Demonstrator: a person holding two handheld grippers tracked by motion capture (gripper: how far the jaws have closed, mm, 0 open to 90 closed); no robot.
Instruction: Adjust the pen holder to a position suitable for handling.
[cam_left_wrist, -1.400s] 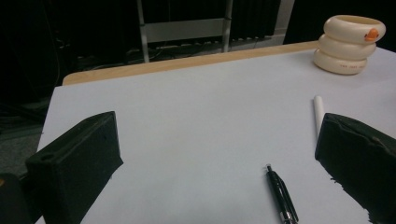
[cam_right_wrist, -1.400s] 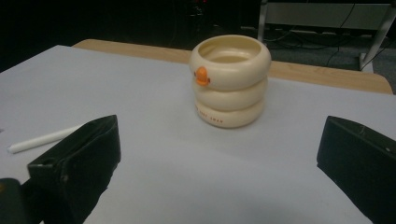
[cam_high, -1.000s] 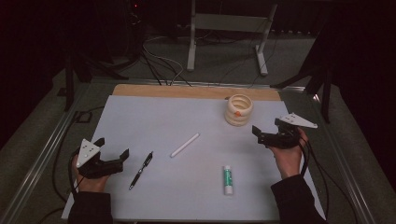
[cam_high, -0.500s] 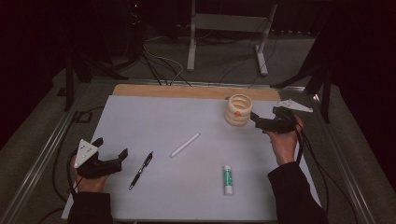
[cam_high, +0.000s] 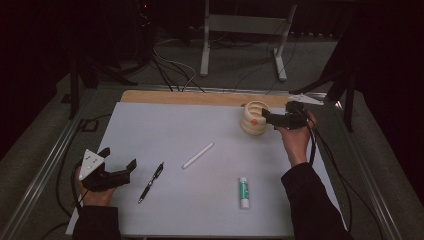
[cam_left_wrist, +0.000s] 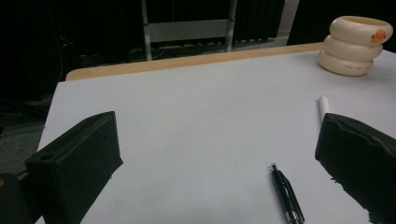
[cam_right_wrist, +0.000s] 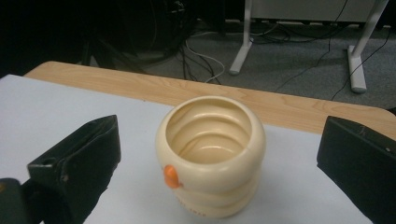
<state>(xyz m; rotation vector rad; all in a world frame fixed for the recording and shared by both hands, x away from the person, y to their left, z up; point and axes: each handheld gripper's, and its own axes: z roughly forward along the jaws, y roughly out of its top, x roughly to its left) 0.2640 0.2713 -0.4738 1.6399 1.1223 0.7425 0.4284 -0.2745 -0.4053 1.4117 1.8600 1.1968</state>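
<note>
A cream ribbed cup (cam_high: 253, 119) with an orange dot stands upright at the back right of the white sheet (cam_high: 150, 130). My right gripper (cam_high: 266, 116) is open just to its right, its jaws pointing at the cup; in the right gripper view the empty cup (cam_right_wrist: 211, 154) sits between and just beyond the jaws. My left gripper (cam_high: 120, 161) rests open near the sheet's front left corner. A black pen (cam_high: 151, 181) lies just right of it, seen close ahead as the pen (cam_left_wrist: 287, 196). A white stick (cam_high: 197, 155) lies mid-sheet, and a green-and-white glue stick (cam_high: 243, 192) lies toward the front.
The wooden table edge (cam_high: 190, 97) runs along the back of the sheet. Beyond it are floor cables (cam_high: 170, 65) and a white stand's legs (cam_high: 240, 45). A metal rail (cam_high: 45, 165) borders the left side.
My right gripper has moved away from me and to the left, from beside the sheet's right edge up to the cup. The left gripper has stayed put.
</note>
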